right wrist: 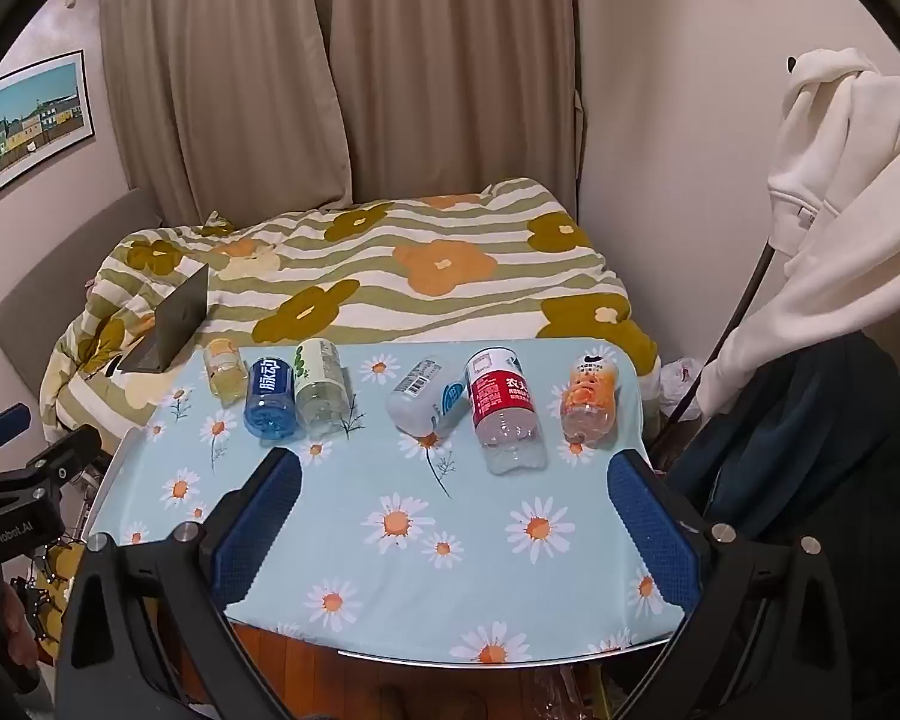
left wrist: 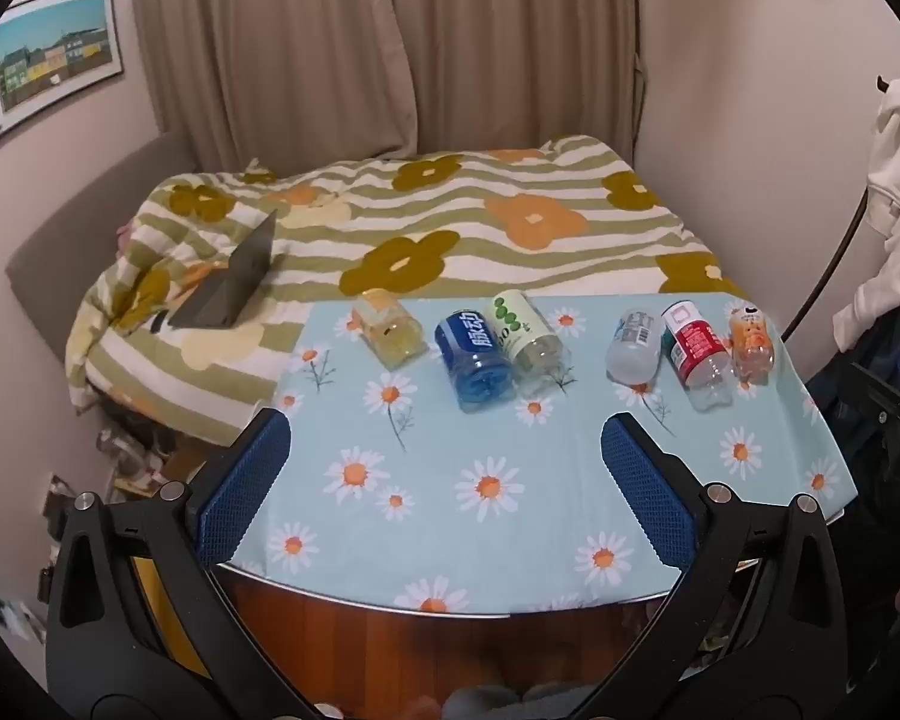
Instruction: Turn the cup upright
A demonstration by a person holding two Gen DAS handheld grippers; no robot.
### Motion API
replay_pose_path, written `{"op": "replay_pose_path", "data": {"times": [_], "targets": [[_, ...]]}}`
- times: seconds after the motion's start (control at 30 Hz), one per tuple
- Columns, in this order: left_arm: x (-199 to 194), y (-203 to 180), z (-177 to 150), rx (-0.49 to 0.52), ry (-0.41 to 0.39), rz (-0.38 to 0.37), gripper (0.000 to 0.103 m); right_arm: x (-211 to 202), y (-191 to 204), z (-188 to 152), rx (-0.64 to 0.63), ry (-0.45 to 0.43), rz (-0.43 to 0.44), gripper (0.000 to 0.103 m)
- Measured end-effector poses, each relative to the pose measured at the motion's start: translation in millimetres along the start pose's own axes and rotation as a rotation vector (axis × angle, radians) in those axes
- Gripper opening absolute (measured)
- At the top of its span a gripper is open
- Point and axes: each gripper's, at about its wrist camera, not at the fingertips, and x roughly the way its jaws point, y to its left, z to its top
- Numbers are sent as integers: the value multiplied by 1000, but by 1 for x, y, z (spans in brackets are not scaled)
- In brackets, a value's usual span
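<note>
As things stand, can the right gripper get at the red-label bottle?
Probably yes. The right gripper is open with bare tablecloth ahead, and the red-label bottle lies on its side, apart from its neighbours.

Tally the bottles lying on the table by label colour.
Yellow label bottle: 1
Blue label bottle: 1
Green label bottle: 1
White label bottle: 1
Red label bottle: 1
Orange label bottle: 1
Total: 6
</note>
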Motion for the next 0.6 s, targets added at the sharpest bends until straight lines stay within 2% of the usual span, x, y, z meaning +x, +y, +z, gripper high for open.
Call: {"op": "replay_pose_path", "data": {"times": [0.6], "targets": [[5,1,6,-3,-5,-11,103,3,4,2,-1,-5,3,102]]}}
